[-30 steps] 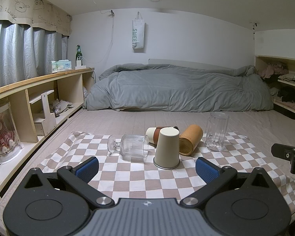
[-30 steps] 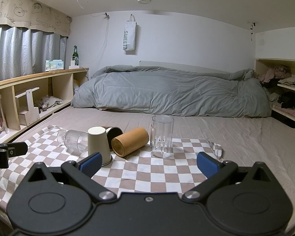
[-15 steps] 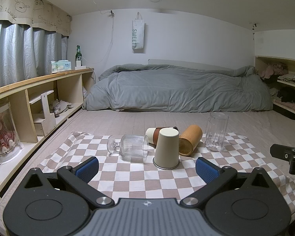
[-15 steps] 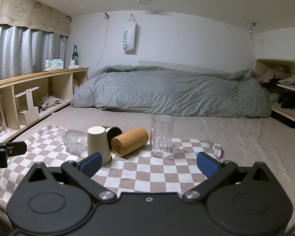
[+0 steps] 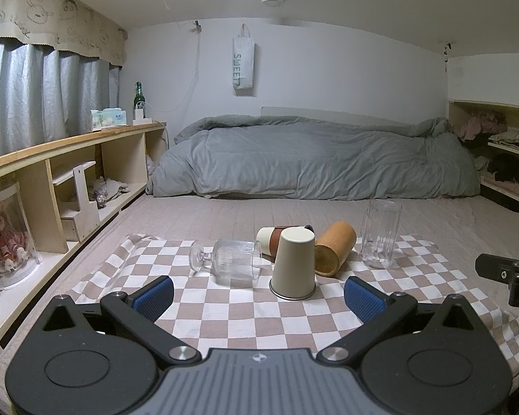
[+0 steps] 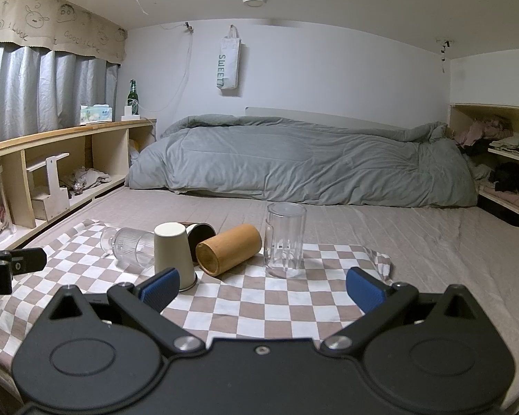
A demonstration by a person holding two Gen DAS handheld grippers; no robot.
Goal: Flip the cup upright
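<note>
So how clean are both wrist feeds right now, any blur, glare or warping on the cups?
Left wrist: sharp and evenly lit, the cream cup crisp, the shelf edge bowed by fisheye. Right wrist: equally sharp, no glare on the clear tumbler, dark vignette in the corners.

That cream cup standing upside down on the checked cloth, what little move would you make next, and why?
Probably ease the left gripper forward until its open fingers straddle the cream cup. The cup stands mouth down on the checked cloth, straight ahead between the jaws, and neither gripper holds anything yet.
</note>
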